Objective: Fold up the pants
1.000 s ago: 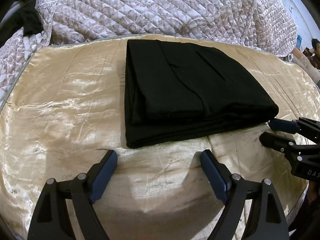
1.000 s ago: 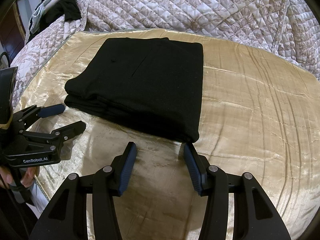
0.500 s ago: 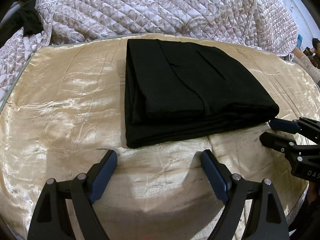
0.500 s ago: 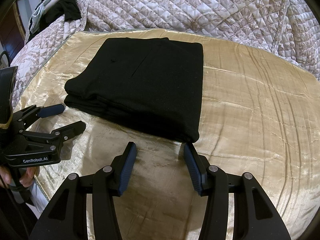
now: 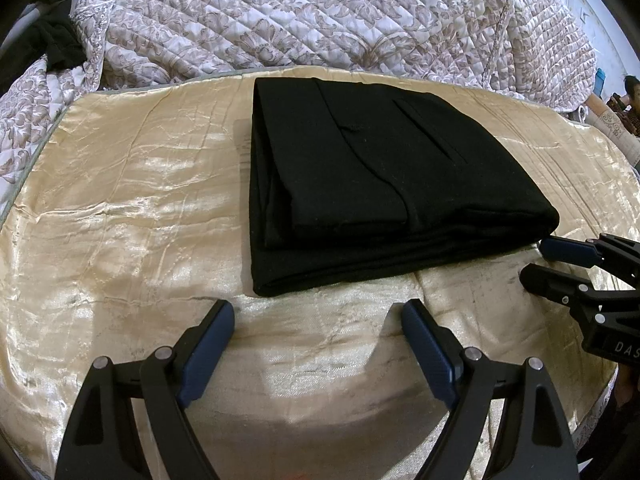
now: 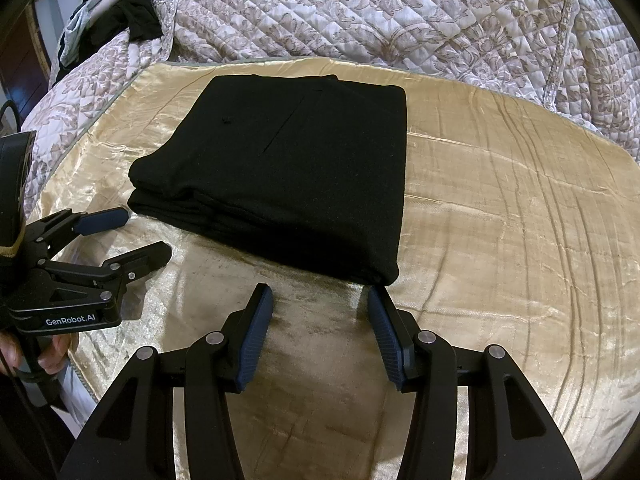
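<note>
Black pants point(image 5: 380, 188) lie folded into a thick rectangle on a gold satin sheet point(image 5: 120, 208); the right wrist view shows the same pants point(image 6: 288, 168). My left gripper point(image 5: 318, 312) stands open just short of the bundle's near edge, nothing between its blue pads. My right gripper point(image 6: 320, 300) is open too, jaws narrower, near the bundle's front right corner and holding nothing. Each gripper appears in the other's view: the right gripper point(image 5: 536, 262) at the pants' right corner, the left gripper point(image 6: 146, 234) at their left corner.
A quilted floral bedspread point(image 5: 320, 16) is heaped behind the sheet. Dark clothes point(image 6: 120, 16) lie at the far left. A person point(image 5: 628, 92) sits at the far right edge. A hand point(image 6: 52, 350) grips the left tool's handle. The sheet's near edge drops off at the left.
</note>
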`<state>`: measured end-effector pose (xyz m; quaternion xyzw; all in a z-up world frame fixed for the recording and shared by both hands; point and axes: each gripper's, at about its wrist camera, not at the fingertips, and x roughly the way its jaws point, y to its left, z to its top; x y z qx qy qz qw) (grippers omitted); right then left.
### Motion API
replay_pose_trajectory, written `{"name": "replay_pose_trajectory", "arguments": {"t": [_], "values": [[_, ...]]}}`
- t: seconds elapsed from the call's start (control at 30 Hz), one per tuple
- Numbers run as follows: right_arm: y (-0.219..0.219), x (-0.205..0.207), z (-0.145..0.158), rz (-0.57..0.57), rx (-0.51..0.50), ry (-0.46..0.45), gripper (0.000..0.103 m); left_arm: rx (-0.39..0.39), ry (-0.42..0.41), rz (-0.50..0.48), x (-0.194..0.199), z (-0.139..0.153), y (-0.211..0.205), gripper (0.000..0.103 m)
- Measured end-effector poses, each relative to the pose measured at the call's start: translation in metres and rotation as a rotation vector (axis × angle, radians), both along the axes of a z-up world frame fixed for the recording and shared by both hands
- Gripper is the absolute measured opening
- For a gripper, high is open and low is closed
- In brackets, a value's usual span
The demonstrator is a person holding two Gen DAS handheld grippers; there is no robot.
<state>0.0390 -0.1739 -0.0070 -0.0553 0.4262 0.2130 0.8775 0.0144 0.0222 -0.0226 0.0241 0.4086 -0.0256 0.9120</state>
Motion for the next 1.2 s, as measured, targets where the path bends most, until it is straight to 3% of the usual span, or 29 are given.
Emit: {"name": "replay_pose_trajectory", "arguments": {"t": [1.2], "values": [[0.0003,0.0025,-0.0008,0.002,-0.006,-0.013,0.051,0.002,0.000,-0.001,0.0007,-0.0009,0.0003,0.088]]}}
